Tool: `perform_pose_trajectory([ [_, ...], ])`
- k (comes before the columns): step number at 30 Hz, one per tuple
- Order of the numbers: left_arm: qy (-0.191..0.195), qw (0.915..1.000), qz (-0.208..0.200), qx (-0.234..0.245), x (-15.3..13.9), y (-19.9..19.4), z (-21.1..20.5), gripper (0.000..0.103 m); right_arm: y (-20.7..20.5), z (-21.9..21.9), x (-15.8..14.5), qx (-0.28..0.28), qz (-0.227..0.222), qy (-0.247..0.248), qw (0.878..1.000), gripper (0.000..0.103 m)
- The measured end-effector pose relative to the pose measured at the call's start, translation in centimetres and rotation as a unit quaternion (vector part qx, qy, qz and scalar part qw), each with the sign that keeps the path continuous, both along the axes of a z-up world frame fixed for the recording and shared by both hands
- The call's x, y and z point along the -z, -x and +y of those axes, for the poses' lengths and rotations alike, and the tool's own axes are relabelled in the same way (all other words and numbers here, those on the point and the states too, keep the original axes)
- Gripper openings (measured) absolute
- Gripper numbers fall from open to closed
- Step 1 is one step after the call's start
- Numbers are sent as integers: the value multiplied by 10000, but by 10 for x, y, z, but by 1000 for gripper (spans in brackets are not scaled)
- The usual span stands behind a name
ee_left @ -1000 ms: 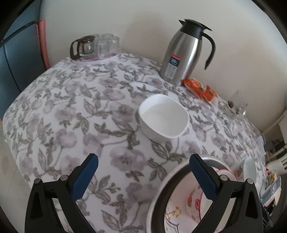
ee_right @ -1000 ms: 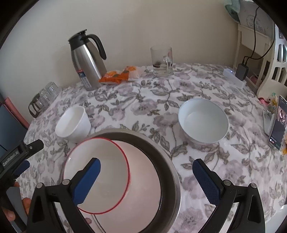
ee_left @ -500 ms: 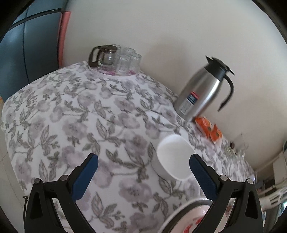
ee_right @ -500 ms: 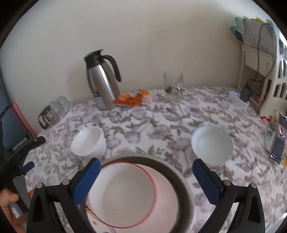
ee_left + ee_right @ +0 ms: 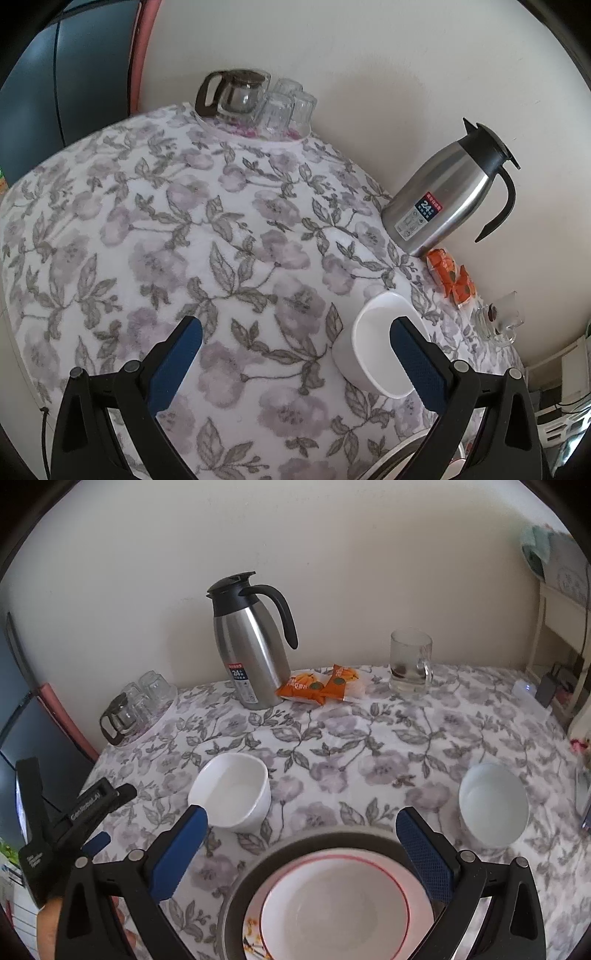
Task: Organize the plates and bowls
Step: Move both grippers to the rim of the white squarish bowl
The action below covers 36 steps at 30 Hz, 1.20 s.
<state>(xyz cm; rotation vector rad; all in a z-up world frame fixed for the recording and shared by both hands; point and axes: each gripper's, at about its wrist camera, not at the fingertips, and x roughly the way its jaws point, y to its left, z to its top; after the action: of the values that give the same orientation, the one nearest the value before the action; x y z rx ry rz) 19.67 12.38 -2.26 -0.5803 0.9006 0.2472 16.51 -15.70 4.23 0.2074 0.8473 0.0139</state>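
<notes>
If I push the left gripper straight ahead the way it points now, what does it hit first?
Probably just the flowered tablecloth. The left gripper is open and aimed at bare cloth. The small white bowl sits beside its right finger, so that finger might clip it; depth is hard to judge.

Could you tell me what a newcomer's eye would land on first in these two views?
Probably the steel thermos jug upright at the wall end of the flowered tablecloth, orange snack packets beside it. Nearer, a red-rimmed bowl sits in a metal basin below the open right gripper, with two white bowls flanking.
</notes>
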Motion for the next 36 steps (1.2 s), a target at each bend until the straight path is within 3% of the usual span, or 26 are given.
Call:
perform_pose_trajectory([
  [3,232,9997,85,18,5,-6,1,101,-13,7,-4,-41,59,70,9999,101],
  [8,257,9993,257,122,17,-21,-2,101,-34,17,-1,-53,290,206,9994,99],
  [10,348,9983,422,213,27,-27,-2,101,-43,20,4,-44,443,256,9987,92],
  [13,377,9972,553,332,38,-35,-6,101,-56,23,13,-42,686,175,9975,90],
  [21,498,9955,545,586,47,-51,-13,100,-81,37,38,-73,1151,22,9933,78],
  [28,776,9928,637,659,61,-66,-10,86,-100,47,66,-4,1543,-93,9880,62],
  [31,843,9918,679,686,66,-71,-8,74,-106,50,77,2,1712,-154,9851,55],
  [36,886,9908,628,802,69,-80,-10,67,-117,51,96,108,1948,-282,9804,43],
])
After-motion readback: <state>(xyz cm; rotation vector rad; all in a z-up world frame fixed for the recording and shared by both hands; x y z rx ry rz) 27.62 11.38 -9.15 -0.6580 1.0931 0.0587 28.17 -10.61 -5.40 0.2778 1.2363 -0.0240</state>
